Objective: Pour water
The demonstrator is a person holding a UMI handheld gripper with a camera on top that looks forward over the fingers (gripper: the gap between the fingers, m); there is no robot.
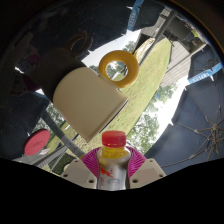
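My gripper (113, 171) is clamped on a bottle (113, 160) with a red cap and yellow label, both pink pads (93, 163) pressing its sides. Beyond the cap a cream cup (90, 100) is tipped over, and a yellow ring (118, 68) sits further out. A red disc (37, 143) lies off to my left.

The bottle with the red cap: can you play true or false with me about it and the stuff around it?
1. The clear plastic bottle with the red cap sits between the claw fingers. True.
2. Its cap is off. False: the cap is on.
3. A yellow ring-shaped object lies beyond the bottle. True.
4. The yellow ring-shaped object is hanging on the bottle. False: it is apart, farther away.
5. The finger pads are green. False: they are pink.
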